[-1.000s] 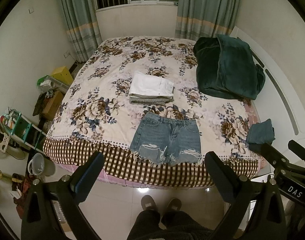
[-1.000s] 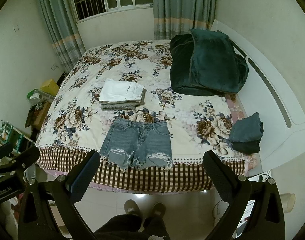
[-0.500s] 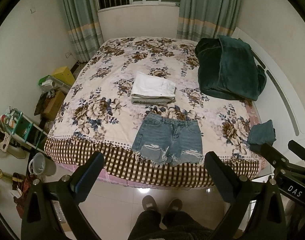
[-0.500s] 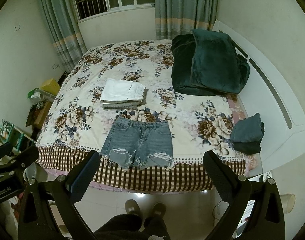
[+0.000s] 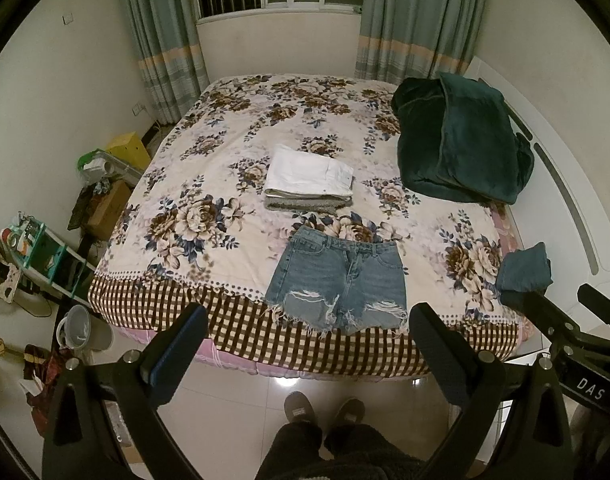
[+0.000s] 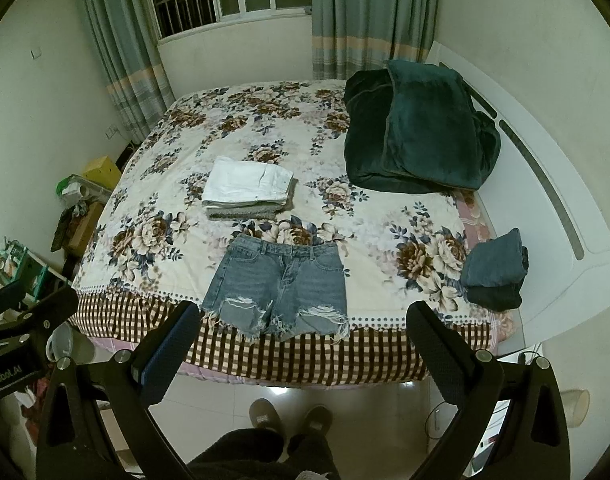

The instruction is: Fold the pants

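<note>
**Denim shorts laid flat for folding; both claws empty and wide apart**

Left wrist view. We list the denim shorts [image 5: 337,280] spread flat at the near edge of the bed [image 5: 209,184], waistband toward the far side, frayed hems reaching onto the checked border. We judge this placement deliberate: flat and close to where we stand, so both sides can be reached for a fold. Just beyond the waistband sits a folded stack [image 5: 309,180], white garment on top of a grey one, apparently finished pieces kept apart from the working spot. A dark green blanket [image 5: 461,148] is heaped at the far right, and a small folded blue pile [image 5: 525,268] lies at the right edge, likely items waiting their turn. The left claw [image 5: 305,344] hangs above the floor before the bed, fingers spread wide, holding nothing and touching nothing. Part of the right claw shows at the lower right edge.

Right wrist view. The shorts [image 6: 281,284] appear left of centre, unfolded, with the stack [image 6: 249,188] behind them, the blanket [image 6: 421,132] far right, and the blue pile [image 6: 495,268] near right. The right claw [image 6: 301,340] is likewise fully apart and empty, well short of the denim. We judge that no fold has been started.
</note>
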